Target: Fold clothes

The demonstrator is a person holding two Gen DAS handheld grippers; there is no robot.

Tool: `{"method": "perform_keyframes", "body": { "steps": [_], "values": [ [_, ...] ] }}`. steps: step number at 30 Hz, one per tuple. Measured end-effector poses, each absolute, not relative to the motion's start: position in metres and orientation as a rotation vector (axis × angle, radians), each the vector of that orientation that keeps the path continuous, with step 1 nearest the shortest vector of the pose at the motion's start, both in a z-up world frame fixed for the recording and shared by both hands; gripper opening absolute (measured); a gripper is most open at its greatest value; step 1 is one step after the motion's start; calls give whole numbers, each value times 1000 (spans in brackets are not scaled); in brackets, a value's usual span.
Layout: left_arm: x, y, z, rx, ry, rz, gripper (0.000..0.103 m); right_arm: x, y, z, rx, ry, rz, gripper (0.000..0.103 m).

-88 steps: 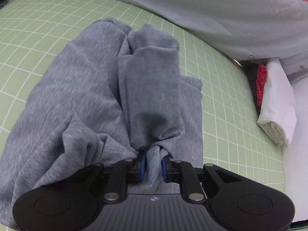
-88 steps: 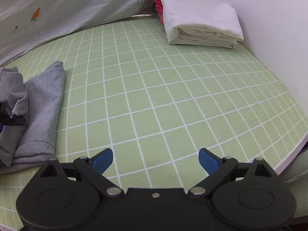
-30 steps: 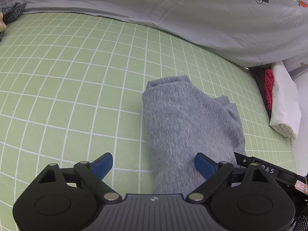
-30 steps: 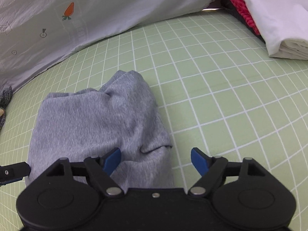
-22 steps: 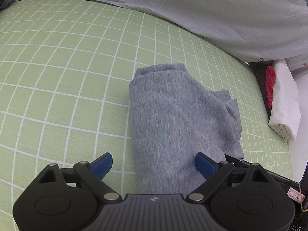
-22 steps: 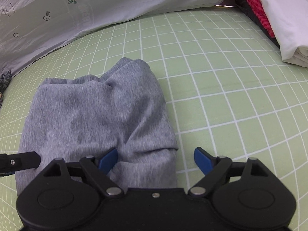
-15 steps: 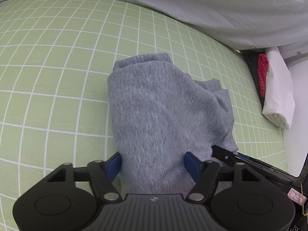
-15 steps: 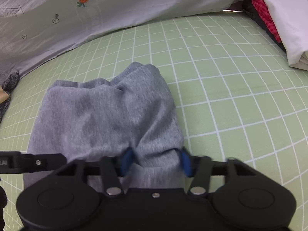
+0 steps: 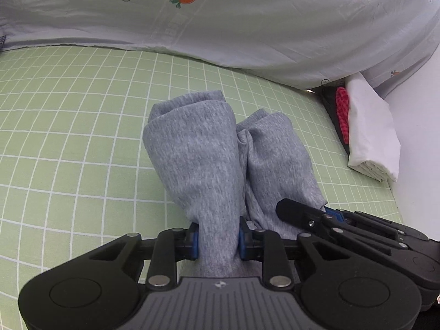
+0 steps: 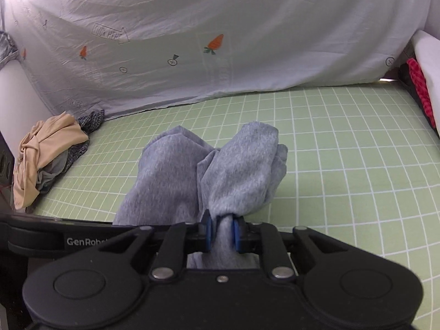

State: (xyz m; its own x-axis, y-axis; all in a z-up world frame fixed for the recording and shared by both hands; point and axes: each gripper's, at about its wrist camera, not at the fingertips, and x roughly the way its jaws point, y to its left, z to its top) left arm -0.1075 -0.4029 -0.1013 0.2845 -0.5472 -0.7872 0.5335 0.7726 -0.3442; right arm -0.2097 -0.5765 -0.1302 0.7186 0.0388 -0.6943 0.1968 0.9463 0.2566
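1. The grey garment (image 9: 220, 159) is already a compact, several-layer bundle, pinched at its near edge and hanging or draping forward from both tools over the green grid mat (image 9: 68, 137), so the folding of this piece looks far along.
2. Still unfolded: a crumpled heap of beige and dark clothes (image 10: 46, 159), well off to the left of the right gripper. A folded white stack (image 9: 371, 137) sits far to the right of the left gripper (with something red beside it).
3. The left gripper (image 9: 217, 238) is clamped on the bundle's left half, the cloth bunched between its blue pads.
4. The right gripper (image 10: 222, 231) is closed on the right half, just beside the left tool.
5. Both tools point forward towards the carrot-print sheet (image 10: 220, 41), side by side, almost touching.
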Motion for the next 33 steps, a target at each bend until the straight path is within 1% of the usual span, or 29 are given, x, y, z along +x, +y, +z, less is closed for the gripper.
{"method": "perform_keyframes", "body": {
  "steps": [10, 18, 23, 33],
  "values": [
    [-180, -410, -94, -8, 1048, -695, 26, -269, -577, -119, 255, 790, -43, 15],
    [-193, -428, -97, 30, 1063, -811, 26, -300, -582, -115, 276, 800, -175, 15],
    [-199, -456, -101, 34, 1093, -938, 26, -317, -599, -107, 336, 819, -328, 15],
    [-231, -539, -83, 55, 1064, -1151, 26, -372, -654, -84, 362, 738, -569, 15]
  ]
}}
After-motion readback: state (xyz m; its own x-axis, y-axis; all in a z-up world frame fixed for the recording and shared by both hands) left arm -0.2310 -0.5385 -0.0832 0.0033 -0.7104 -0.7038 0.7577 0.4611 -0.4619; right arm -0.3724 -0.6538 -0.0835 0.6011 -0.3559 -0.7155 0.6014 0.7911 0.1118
